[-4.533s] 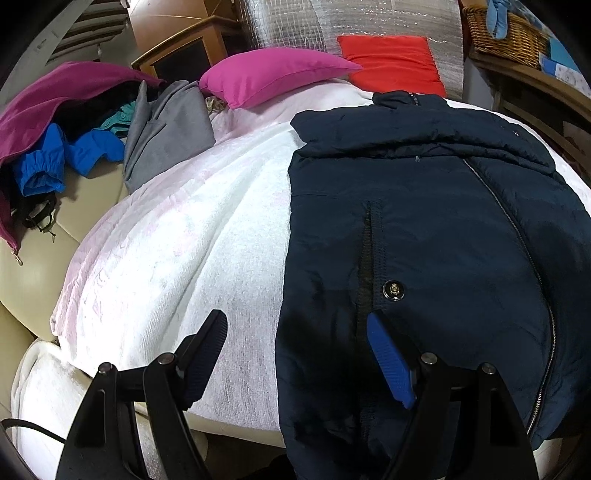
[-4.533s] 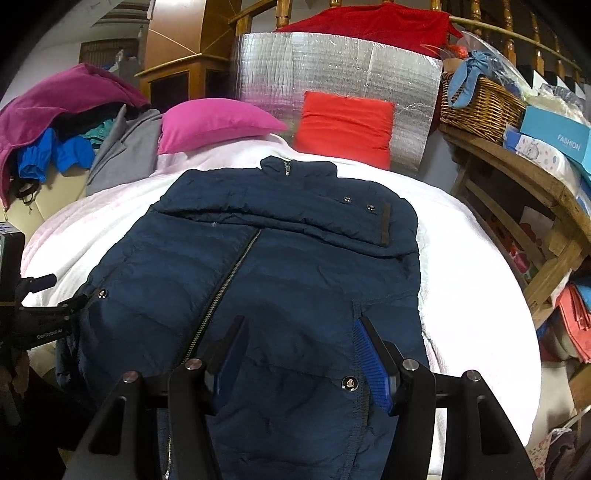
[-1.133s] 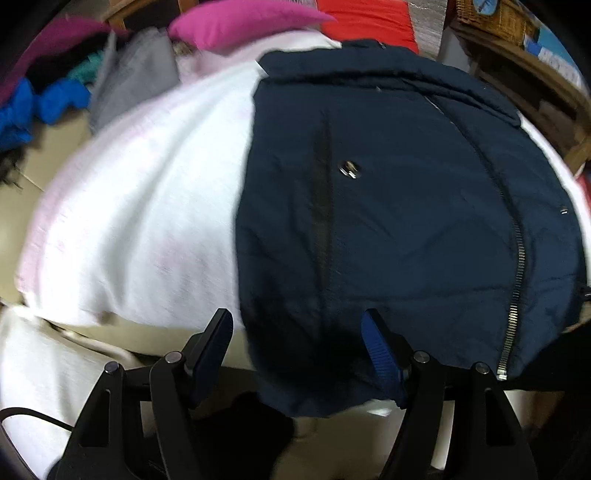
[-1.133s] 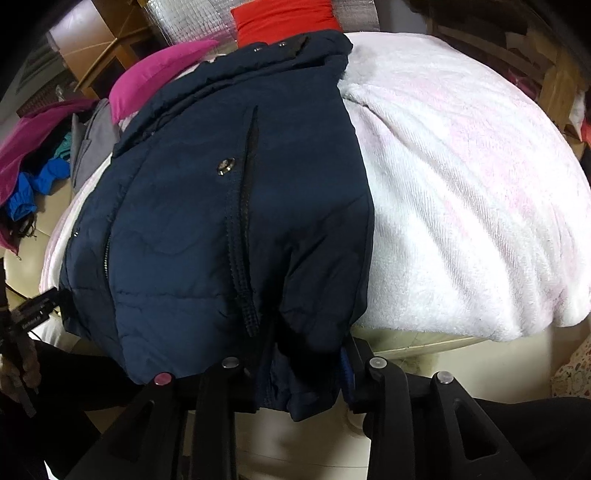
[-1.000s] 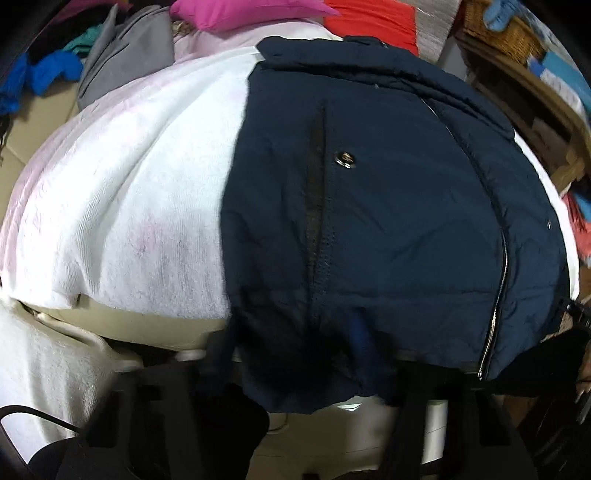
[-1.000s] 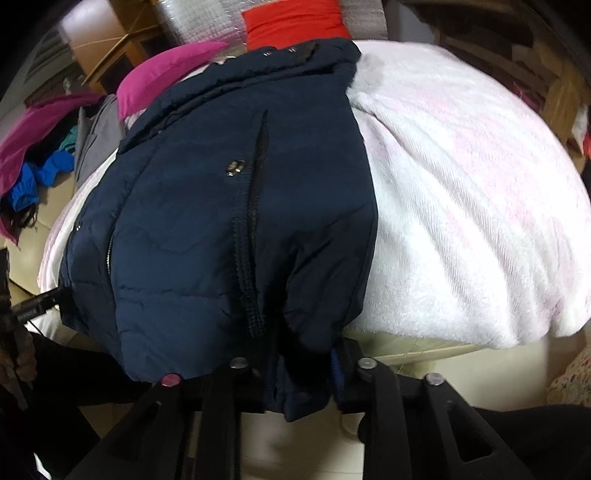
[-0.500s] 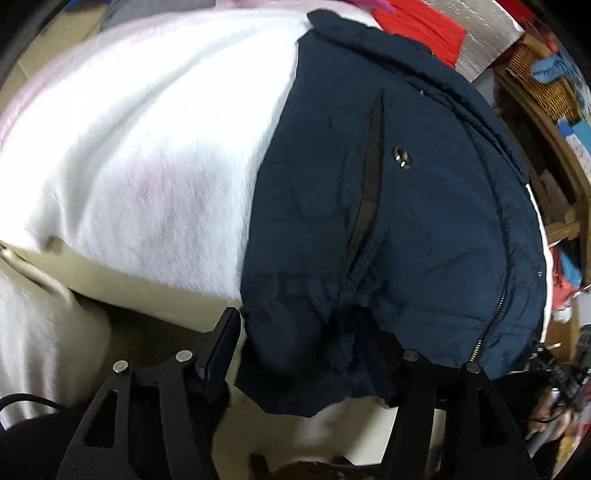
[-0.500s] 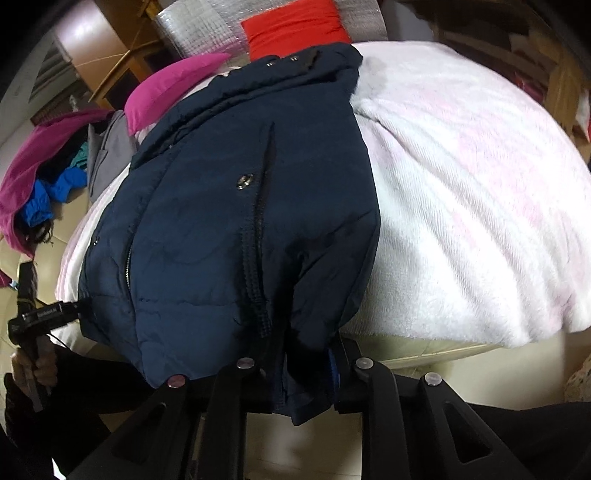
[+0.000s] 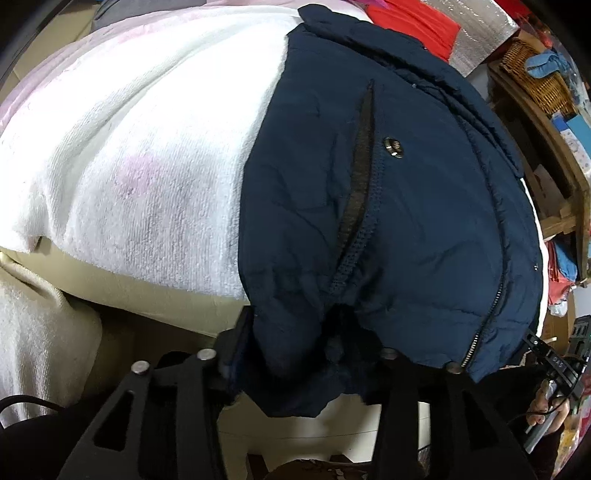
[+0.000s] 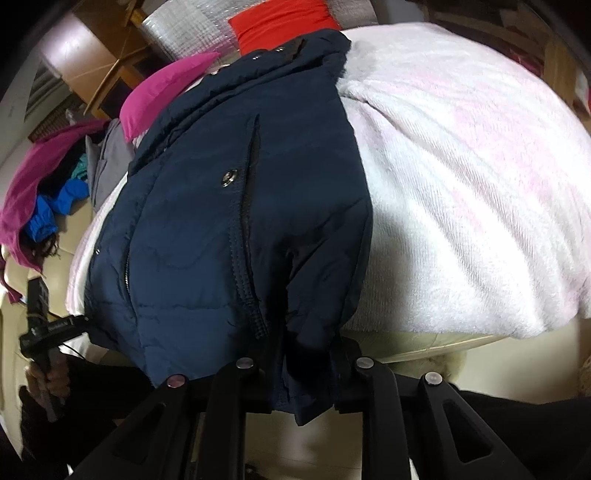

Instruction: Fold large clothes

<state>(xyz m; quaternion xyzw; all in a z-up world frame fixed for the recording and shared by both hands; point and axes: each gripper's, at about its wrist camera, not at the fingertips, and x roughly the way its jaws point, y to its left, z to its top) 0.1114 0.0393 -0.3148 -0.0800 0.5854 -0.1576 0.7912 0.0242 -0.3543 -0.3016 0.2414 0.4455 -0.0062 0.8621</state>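
Observation:
A navy padded jacket lies zipped, front up, on a white fleece blanket over a bed. Its lower hem hangs over the near edge. My left gripper has the bunched hem at the left corner between its jaws, which are closing and press on the cloth. In the right wrist view the jacket fills the centre, and my right gripper is shut on the hem at the right corner. Fabric hides the pads of both grippers. Each gripper also shows at the edge of the other's view, held by a hand.
A pink pillow and a red cushion sit at the head of the bed. Loose clothes are piled at the left. A wooden shelf with a wicker basket stands on the right. The blanket spreads to the right.
The left gripper's jaws, open around the hem a second ago, have closed in on the bunched cloth, and its view has rolled. The right gripper keeps its grip on the hem.

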